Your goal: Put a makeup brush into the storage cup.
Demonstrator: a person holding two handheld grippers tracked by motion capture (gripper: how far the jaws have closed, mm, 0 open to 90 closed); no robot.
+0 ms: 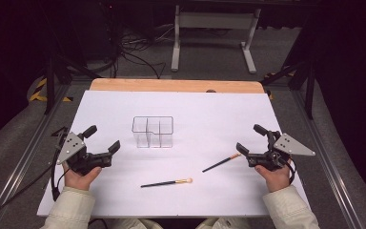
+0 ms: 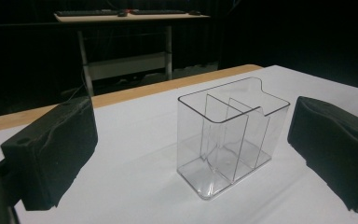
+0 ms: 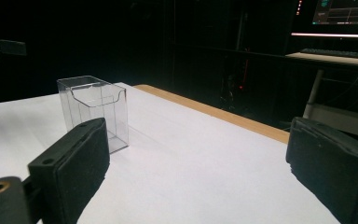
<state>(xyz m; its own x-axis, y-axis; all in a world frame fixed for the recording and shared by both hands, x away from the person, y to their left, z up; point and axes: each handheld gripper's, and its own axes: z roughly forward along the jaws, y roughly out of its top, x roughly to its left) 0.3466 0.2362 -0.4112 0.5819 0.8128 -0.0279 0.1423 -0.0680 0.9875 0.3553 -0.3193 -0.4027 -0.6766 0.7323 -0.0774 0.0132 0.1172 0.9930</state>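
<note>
The white-covered bench point(image 1: 124, 191) with a bare wooden far edge carried everything, and near its middle stood the clear plastic holder point(image 1: 153, 131), upright and split by inner walls into compartments. The left claw point(image 1: 104, 139) rested at the bench's left side, its black jaws spread wide with nothing between them; it pointed toward the holder, which stood well apart from it and appeared between the jaws in the left gripper view point(image 2: 228, 135). The right claw point(image 1: 250, 139) sat at the right side, jaws likewise wide and gripping nothing. One thin black brush with a pale tip point(image 1: 221, 163) lay flat just beside the right claw's nearer jaw; whether they touched could not be told. A second black brush with a golden tip point(image 1: 167, 182) lay flat nearer the person, between the two hands.
</note>
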